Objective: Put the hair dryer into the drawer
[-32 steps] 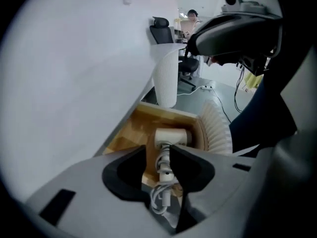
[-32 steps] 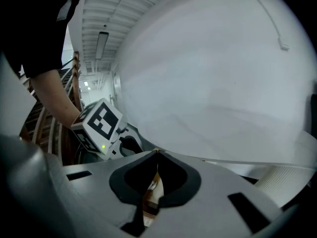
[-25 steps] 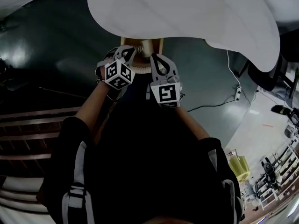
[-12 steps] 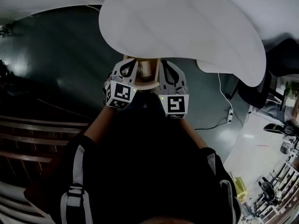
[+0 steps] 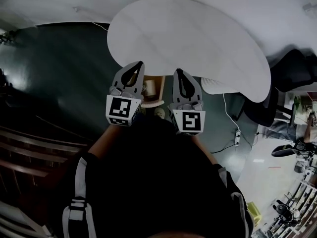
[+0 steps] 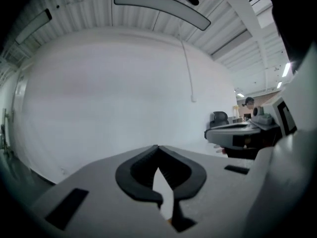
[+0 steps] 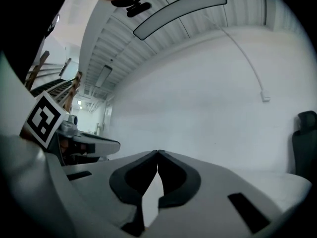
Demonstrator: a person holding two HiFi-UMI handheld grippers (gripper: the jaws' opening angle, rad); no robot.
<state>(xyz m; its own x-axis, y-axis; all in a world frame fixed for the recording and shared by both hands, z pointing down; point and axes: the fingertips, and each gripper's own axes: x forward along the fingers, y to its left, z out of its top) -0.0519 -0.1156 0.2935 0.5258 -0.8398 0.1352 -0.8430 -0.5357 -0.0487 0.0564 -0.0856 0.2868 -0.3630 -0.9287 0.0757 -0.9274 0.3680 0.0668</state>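
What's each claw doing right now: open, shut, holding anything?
Left claw: closed, tips together, nothing held.
Right claw: closed, tips together, nothing held.

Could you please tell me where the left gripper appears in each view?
Head view: left gripper, just left of centre.
Left gripper view: left gripper at bottom centre, jaws shut.
Right gripper view: left gripper at left edge, marker cube showing.
Shared landmark: right gripper beside it.

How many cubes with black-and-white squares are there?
2. The left cube sits on the left gripper, the right cube on the right gripper, side by side by the white table's edge. I see no others.
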